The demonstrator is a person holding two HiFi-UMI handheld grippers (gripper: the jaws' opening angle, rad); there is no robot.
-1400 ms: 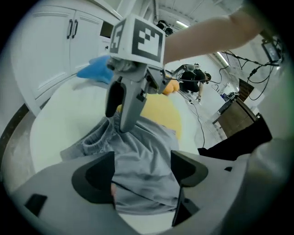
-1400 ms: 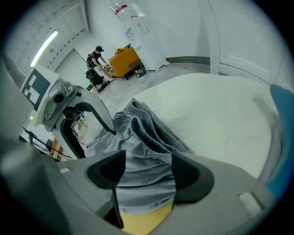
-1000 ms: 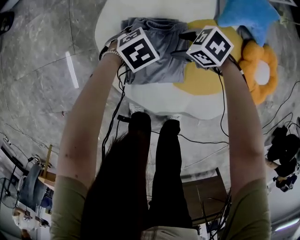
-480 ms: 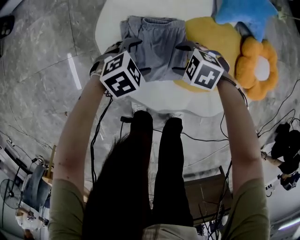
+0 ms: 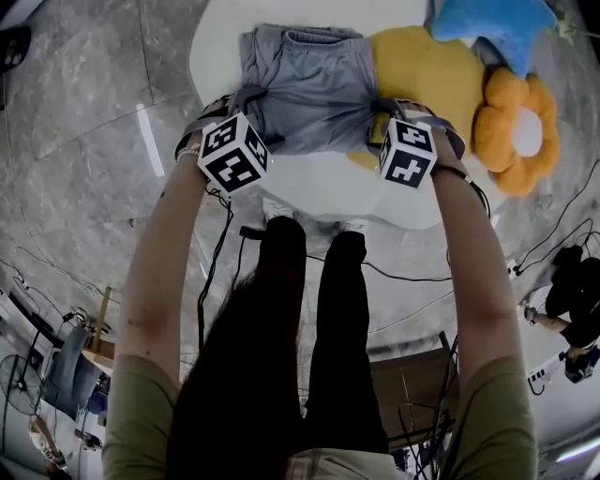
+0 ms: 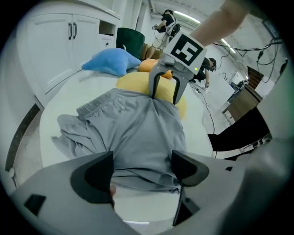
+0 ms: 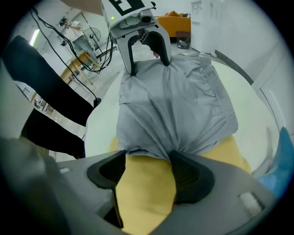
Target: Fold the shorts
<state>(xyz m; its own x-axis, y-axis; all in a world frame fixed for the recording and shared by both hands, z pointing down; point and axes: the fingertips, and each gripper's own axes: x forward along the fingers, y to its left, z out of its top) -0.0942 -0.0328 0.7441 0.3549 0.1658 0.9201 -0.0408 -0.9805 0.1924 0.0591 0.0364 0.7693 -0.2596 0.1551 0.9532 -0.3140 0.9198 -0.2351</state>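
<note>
From the head view, the grey shorts (image 5: 314,89) lie spread on the white desk (image 5: 309,192), the waistband on the far side and the leg ends toward the person. The shorts' right edge overlaps a yellow cushion (image 5: 427,66). Past that are an orange flower-shaped cushion (image 5: 520,131) and a blue plush (image 5: 492,19). The left gripper (image 5: 251,101) sits at the near left corner of the shorts and the right gripper (image 5: 389,111) at the near right corner, with the cloth drawn flat between them. The person's black-clad legs (image 5: 309,328) stand against the desk's near edge.

In the left gripper view, the fingers (image 6: 94,176) stand well apart, released. The near hem of the shorts (image 6: 138,128) runs across the gap between them and lies on the desk (image 6: 69,96). I see no pinch on the cloth. Across the shorts, the right gripper (image 6: 164,94) has its fingers down on either side of the fabric's far edge.

In the right gripper view, the fingers (image 7: 190,176) are likewise apart, not clenched. The yellow cushion (image 7: 147,197) fills the gap between them. The shorts (image 7: 170,105) gather into folds that meet at the inner tip of one finger and touch it. At the far end, the left gripper (image 7: 147,55) straddles the opposite corner.
</note>
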